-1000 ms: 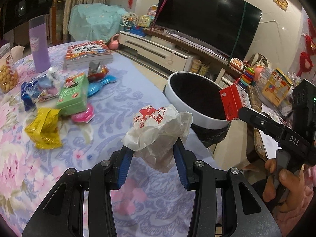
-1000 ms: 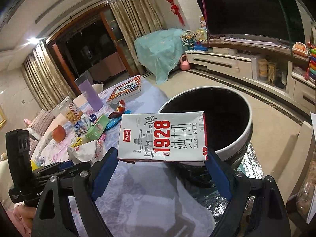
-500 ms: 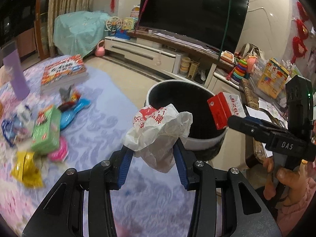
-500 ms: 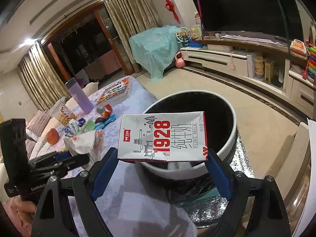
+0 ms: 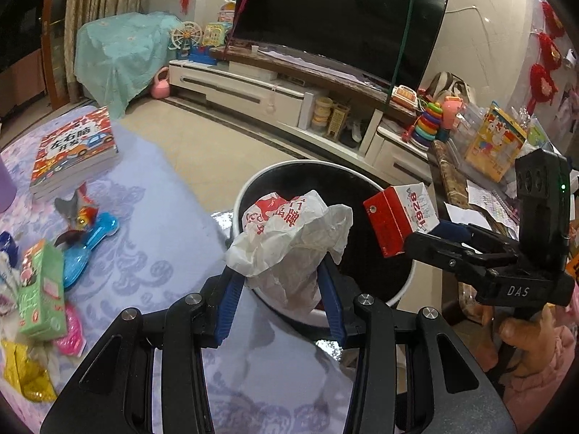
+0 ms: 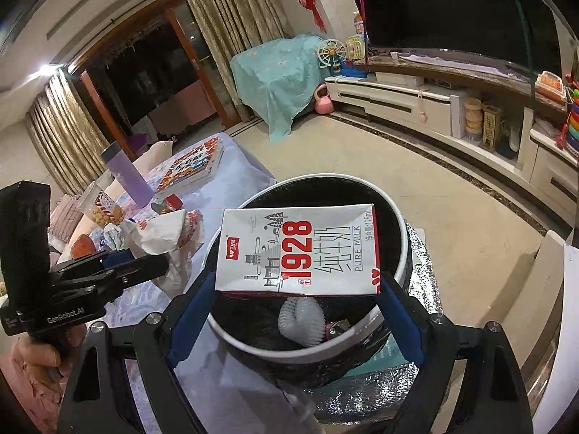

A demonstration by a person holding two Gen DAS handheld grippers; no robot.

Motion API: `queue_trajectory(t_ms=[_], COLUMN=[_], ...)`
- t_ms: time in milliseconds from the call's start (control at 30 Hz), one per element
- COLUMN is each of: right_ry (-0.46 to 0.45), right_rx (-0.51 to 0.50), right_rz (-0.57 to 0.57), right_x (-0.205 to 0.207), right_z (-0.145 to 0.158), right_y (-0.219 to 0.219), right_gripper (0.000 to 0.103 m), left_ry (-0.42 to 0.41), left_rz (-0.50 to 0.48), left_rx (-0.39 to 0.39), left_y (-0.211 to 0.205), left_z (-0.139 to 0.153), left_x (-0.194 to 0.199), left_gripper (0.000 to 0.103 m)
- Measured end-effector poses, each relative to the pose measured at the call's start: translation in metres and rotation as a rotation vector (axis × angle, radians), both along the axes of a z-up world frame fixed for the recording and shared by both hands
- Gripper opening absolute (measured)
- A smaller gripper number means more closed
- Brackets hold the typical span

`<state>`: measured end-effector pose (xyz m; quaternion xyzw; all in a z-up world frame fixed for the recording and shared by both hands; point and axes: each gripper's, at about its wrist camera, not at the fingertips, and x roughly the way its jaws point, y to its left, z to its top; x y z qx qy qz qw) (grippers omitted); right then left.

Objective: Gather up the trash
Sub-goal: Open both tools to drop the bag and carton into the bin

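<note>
The crumpled white paper wrapper with red letters [image 5: 289,238] is held tight in the left claw [image 5: 284,302], with the pads pressed on both of its sides. In the left view it is seen in front of the near rim of the round bin with a white rim and black inside [image 5: 405,289]. From the right view it looks to be over the bench with the purple flowered cloth [image 5: 152,238], just beside the bin.

The white and red milk carton marked 1928 [image 6: 296,251] is held flat in the right claw [image 6: 295,291], which is spread wide around it. The carton is seen over the open mouth of the bin.

The drop is best done with each thing brought fully over the black hole first. The wrapper should be carried a little further in, so it is not dropped on the rim. Then each claw should be opened wide and lifted clear.

Two claws are seen, and one thing is held in each. One bin is seen, with one white ribbed lump [image 6: 302,320] already inside. On the bench are counted one green box [image 5: 41,289], one blue plastic scoop [image 5: 88,246], one yellow packet [image 5: 23,372] and one book stack [image 5: 74,152].
</note>
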<state>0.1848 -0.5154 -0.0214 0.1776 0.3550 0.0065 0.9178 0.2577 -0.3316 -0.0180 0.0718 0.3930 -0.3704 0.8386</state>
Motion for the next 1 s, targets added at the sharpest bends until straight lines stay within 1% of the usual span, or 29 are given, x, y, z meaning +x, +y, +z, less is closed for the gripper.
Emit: queue_trajectory(t_ms=[333, 400, 467, 500, 567, 633, 700, 800, 1000], right_ry=[0.029, 0.036, 0.048, 0.049, 0.047, 0.035, 0.017, -0.004, -0.037], right_rx=[0.003, 0.011, 0.007, 0.012, 0.013, 0.021, 0.033, 0.051, 0.082], right_rz=[0.014, 0.011, -0.001, -0.003, -0.015, -0.025, -0.042, -0.055, -0.051], right_x=[0.011, 0.013, 0.016, 0.016, 0.014, 0.011, 0.003, -0.006, -0.026], right_z=[-0.003, -0.004, -0.005, -0.005, -0.004, -0.002, 0.002, 0.006, 0.009], right_y=[-0.006, -0.008, -0.010, -0.012, -0.014, -0.017, -0.019, -0.017, 0.009], right_gripper=[0.089, 0.090, 0.090, 0.090, 0.090, 0.090, 0.090, 0.090, 0.090], left_ry=[0.030, 0.028, 0.025, 0.019, 0.001, 0.004, 0.018, 0.031, 0.030], left_rz=[-0.013, -0.013, -0.022, -0.023, -0.017, -0.013, 0.000, 0.017, 0.092], left_rx=[0.019, 0.023, 0.022, 0.027, 0.039, 0.032, 0.029, 0.019, -0.001], left_y=[-0.015, -0.016, -0.017, -0.018, -0.017, -0.013, -0.010, 0.000, 0.044], left_z=[-0.012, -0.013, -0.013, -0.013, -0.013, -0.014, -0.016, -0.019, -0.029], left_x=[0.008, 0.007, 0.005, 0.003, 0.000, -0.001, -0.001, -0.006, -0.033], left_gripper=[0.042, 0.052, 0.054, 0.059, 0.063, 0.063, 0.066, 0.066, 0.067])
